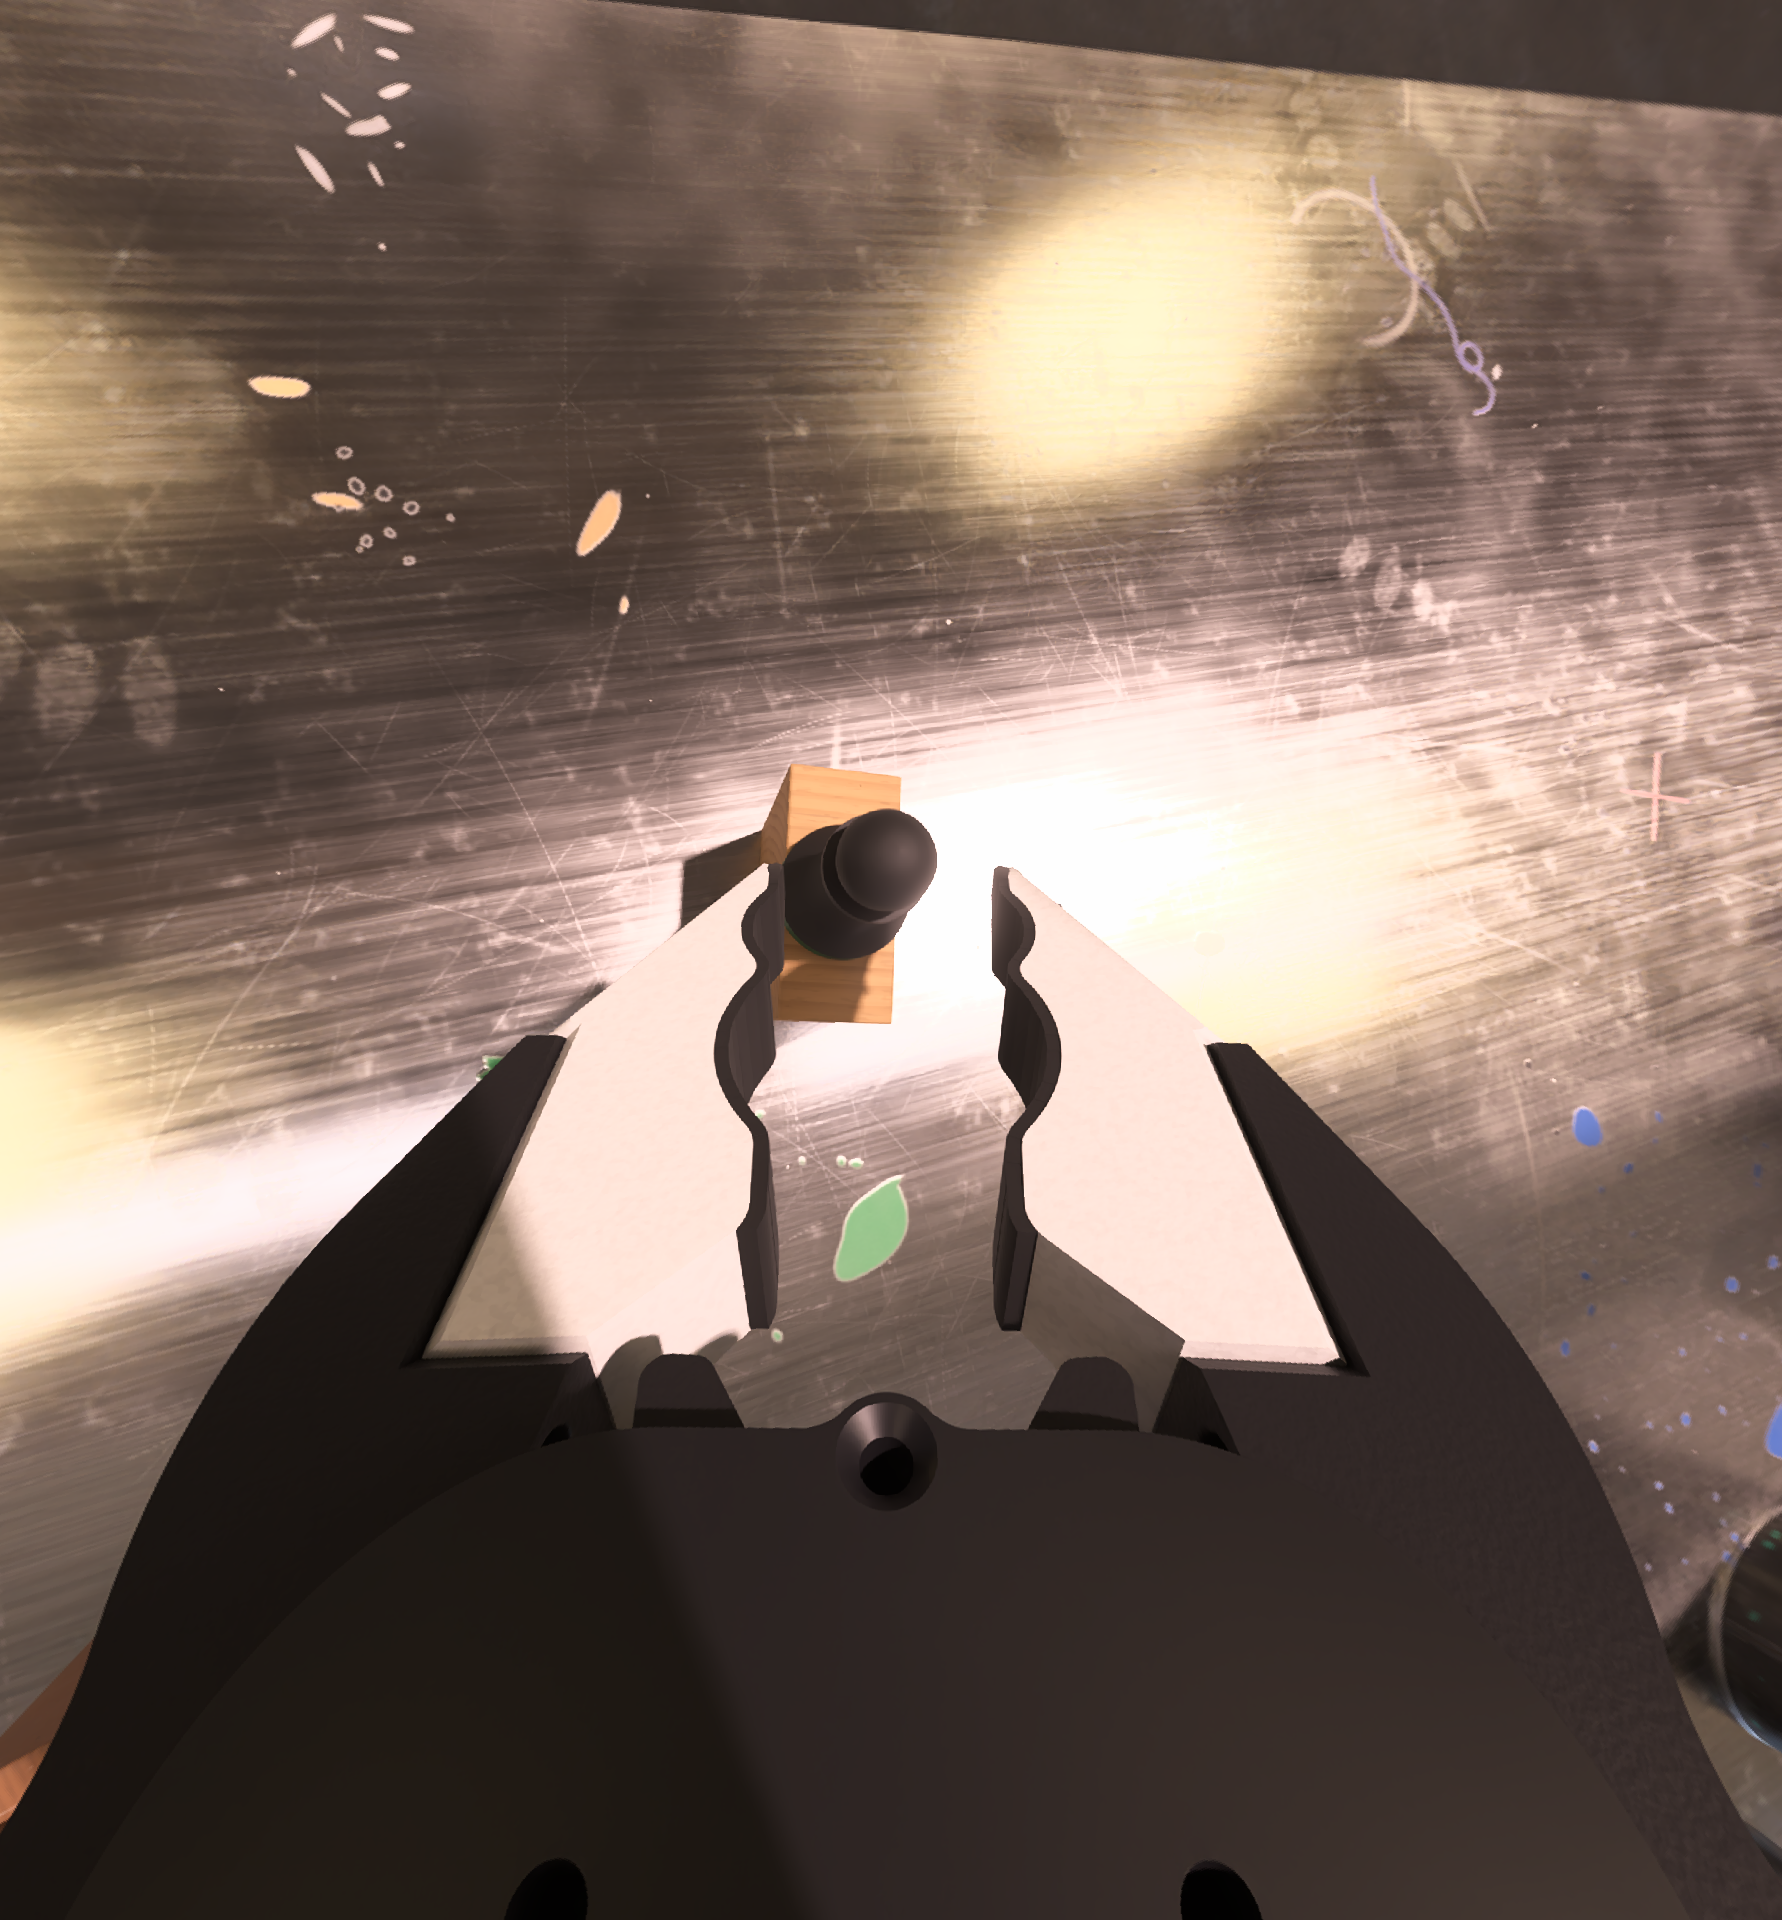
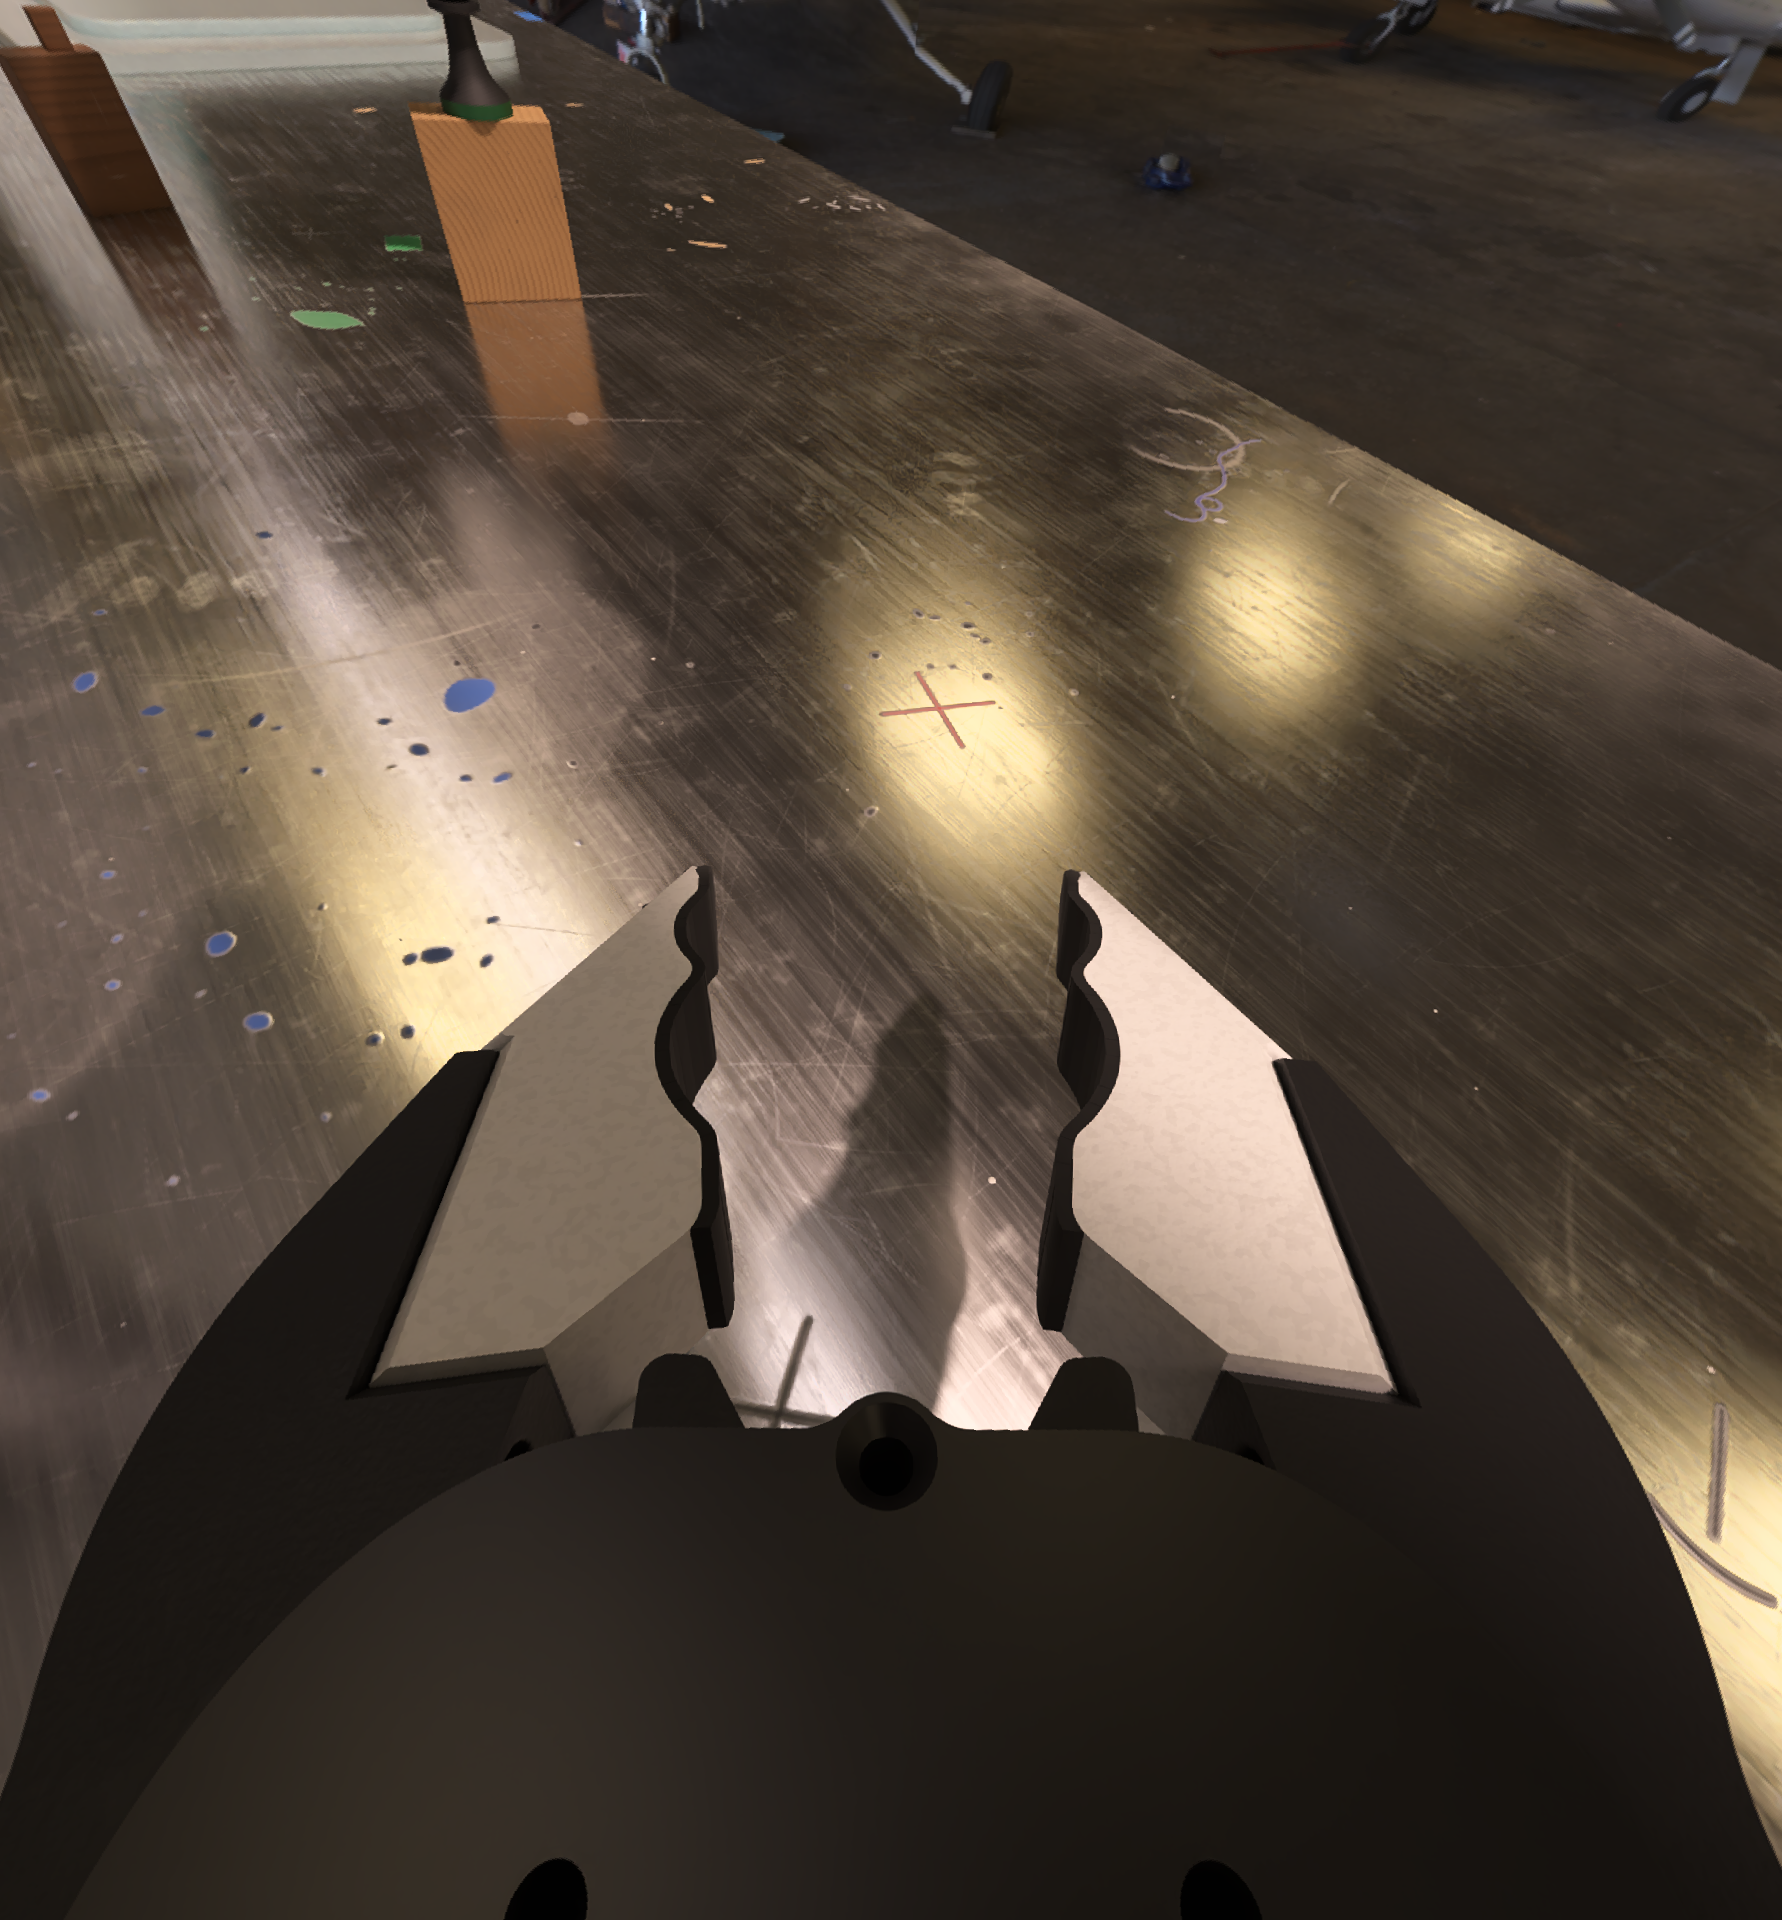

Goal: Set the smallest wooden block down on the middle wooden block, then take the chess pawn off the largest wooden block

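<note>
Black pawn with green base; pale orange grained block; darker brown block; grey scratched bench, blue and green flecks; black-and-white tongs.

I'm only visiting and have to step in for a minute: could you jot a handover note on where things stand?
Left hand-held gripper: open, empty, hovering above the chess pawn, jaws not yet around it.
Right hand-held gripper: open, empty, low over the bare metal table, far from the blocks.
The pawn stands upright on the largest wooden block.
A darker wooden block stands farther left with a smaller piece on top, so the stacking looks done, though it is cropped.
Left to do: close on the pawn, lift it off and set it down.
</note>
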Controlling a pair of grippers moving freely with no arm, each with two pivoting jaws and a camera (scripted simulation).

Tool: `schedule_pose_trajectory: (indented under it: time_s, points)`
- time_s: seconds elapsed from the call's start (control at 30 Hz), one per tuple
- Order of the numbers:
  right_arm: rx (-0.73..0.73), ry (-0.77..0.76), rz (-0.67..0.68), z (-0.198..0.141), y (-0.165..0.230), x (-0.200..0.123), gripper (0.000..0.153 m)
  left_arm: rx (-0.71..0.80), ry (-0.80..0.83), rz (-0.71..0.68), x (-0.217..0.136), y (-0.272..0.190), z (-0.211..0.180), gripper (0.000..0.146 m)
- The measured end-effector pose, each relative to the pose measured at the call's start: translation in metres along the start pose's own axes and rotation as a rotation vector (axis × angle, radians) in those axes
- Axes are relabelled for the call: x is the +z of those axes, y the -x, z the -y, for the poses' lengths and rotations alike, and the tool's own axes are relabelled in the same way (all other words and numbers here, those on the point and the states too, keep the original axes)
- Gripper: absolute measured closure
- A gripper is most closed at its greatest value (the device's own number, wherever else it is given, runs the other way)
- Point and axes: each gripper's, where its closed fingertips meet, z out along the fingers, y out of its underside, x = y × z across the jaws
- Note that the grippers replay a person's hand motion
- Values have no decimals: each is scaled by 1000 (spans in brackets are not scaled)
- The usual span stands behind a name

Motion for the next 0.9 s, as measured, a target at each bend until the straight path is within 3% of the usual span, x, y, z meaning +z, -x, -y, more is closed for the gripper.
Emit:
schedule_pose_trajectory:
  time_s: [0.2, 0.37, 0.9]
  points:
    - [1, 2, -2, 0, -1, 0, 86, 45, 37, 56, 9, -2, 1, 111]
    - [2, -3, -1, 1, -2, -1, 86, 98, 64, 92, 12, -3, -2, 123]
    - [3, 3, 5, -1, -1, 1, 87, 85, 21, 101, 1, 7, 3, 123]
